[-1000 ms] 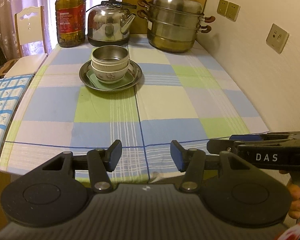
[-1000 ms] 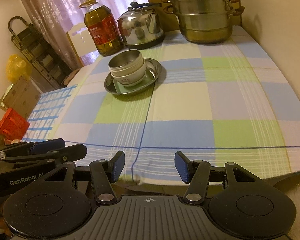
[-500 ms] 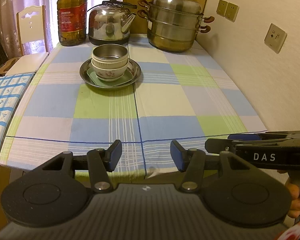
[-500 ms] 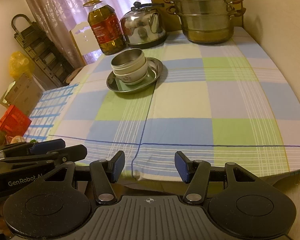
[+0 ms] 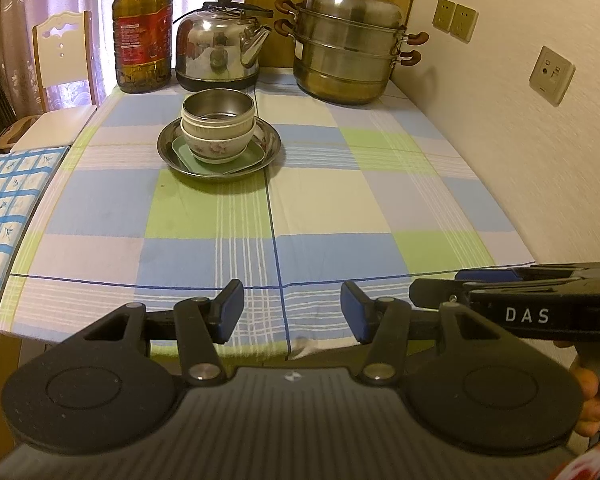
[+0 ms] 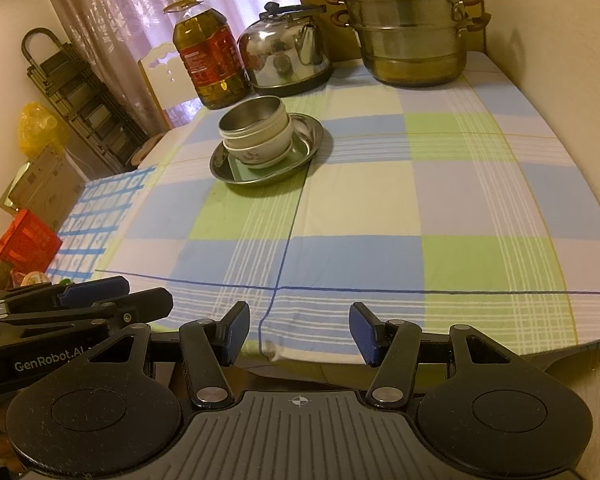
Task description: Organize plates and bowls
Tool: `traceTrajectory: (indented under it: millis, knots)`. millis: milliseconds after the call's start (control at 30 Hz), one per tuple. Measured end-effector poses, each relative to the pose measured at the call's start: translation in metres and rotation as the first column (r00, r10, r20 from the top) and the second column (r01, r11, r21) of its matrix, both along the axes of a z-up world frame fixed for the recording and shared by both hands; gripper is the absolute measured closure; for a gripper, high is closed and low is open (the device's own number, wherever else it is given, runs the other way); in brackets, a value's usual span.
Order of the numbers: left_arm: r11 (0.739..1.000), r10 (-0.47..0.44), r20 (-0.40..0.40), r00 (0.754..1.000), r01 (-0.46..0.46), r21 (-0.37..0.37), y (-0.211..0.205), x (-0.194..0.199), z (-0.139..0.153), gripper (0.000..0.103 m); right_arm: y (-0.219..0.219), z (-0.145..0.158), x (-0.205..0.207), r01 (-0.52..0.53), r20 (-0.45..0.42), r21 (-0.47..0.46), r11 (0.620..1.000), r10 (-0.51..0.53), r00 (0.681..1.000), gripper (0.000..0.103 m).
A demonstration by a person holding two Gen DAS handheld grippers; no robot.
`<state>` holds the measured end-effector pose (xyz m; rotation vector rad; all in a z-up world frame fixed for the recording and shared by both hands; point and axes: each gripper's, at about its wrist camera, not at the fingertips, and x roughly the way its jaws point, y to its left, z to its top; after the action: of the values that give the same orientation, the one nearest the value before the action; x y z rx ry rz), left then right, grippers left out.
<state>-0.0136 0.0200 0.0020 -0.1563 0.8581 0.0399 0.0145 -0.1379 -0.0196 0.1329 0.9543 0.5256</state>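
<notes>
A round metal plate (image 5: pixel 269 143) sits on the far middle of the checked tablecloth. On it lies a pale green square dish (image 5: pixel 252 159), and on that a flowered white bowl (image 5: pixel 216 148) with a metal bowl (image 5: pixel 218 110) nested on top. The same stack shows in the right wrist view: plate (image 6: pixel 312 136), top bowl (image 6: pixel 252 118). My left gripper (image 5: pixel 292 312) is open and empty at the table's near edge. My right gripper (image 6: pixel 298 334) is open and empty beside it, also at the near edge. Both are far from the stack.
At the back stand an oil bottle (image 5: pixel 142 32), a steel kettle (image 5: pixel 220 46) and a stacked steamer pot (image 5: pixel 350 46). A wall (image 5: pixel 520 120) runs along the right side. A chair (image 5: pixel 62 52) and a blue-checked cloth (image 5: pixel 4 200) are at the left.
Both grippers have drawn back slightly from the table and stayed open; the bowl stack has not moved.
</notes>
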Motion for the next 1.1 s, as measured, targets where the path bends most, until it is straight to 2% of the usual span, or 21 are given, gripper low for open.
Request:
traceTrajectory:
  millis: [1100]
  knots:
    - [1.000, 0.002, -0.005, 1.000, -0.002, 0.000, 0.0024, 0.0042, 0.0005, 0.052, 0.0013, -0.0014, 0.0043, -0.002, -0.006, -0.005, 1.000, 0.002, 1.000, 0.047]
